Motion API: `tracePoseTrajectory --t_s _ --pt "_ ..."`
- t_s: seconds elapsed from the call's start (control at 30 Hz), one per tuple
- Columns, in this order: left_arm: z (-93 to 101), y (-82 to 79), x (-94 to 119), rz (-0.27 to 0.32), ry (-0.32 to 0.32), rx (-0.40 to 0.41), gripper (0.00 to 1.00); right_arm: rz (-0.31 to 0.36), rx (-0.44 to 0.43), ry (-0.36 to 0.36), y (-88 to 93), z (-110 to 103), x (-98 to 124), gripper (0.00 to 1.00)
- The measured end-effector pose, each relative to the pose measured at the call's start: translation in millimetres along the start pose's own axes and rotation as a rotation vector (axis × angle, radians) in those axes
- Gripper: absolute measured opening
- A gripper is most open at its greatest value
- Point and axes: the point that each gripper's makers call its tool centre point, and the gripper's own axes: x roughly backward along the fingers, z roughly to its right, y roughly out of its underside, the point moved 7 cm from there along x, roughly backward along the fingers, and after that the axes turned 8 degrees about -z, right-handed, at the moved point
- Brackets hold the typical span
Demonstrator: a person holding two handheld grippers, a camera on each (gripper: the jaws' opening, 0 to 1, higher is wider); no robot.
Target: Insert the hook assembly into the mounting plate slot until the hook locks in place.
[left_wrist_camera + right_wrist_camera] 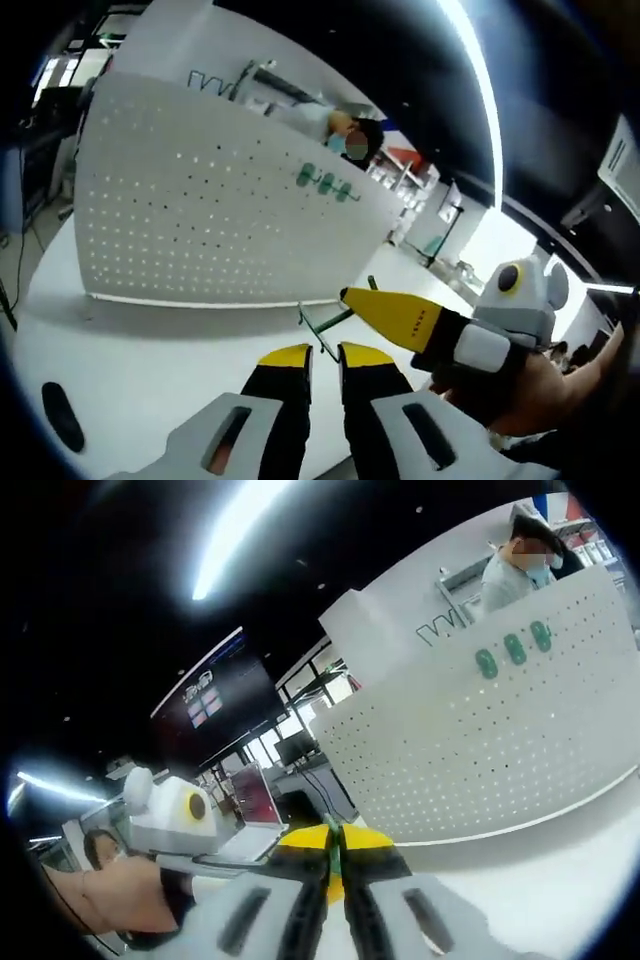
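The white perforated mounting plate (200, 220) (480, 750) stands upright on the white table (120, 370). Three green pegs (325, 183) (514, 648) sit near its upper right. A thin green wire hook assembly (345, 318) hangs short of the plate's lower right corner. My right gripper (375, 305) comes in from the right, holding it. In the right gripper view that gripper (335, 838) is shut on the green wire (332, 855). My left gripper (325, 355) sits just below the hook, jaws a narrow gap apart, with the wire's lower end at that gap.
A person (350, 135) (515, 565) stands behind the plate. A hand (120, 890) holds the left gripper at the lower left of the right gripper view. Bare table (560, 880) lies in front of the plate. Desks and screens stand further back.
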Motion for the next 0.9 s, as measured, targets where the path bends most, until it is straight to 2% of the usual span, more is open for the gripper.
tracePoseTrajectory --t_s 0.1,0.23,0.37,0.63,0.8,0.9 --pt "-0.1 -0.8 1 0.009 0.007 0.032 0.07 0.008 0.022 0.0 -1.1 -2 0 0.0" --pt "1.0 -1.3 1 0.008 0.005 0.034 0.07 0.015 0.034 0.004 -0.7 -4 1 0.0" --pt "-0.2 -1.4 2 0.014 0.011 0.061 0.06 0.022 0.086 0.009 0.6 -8 2 0.0" --pt "-2.9 0.4 4 0.039 0.04 0.163 0.04 0.028 0.155 0.018 2.1 -12 5 0.0" --pt "-3.5 -0.3 6 0.054 0.083 0.245 0.02 0.031 0.197 0.019 1.0 -15 7 0.0" --pt "-2.4 0.2 6 0.051 0.08 0.236 0.02 0.026 0.211 0.02 1.1 -15 7 0.0"
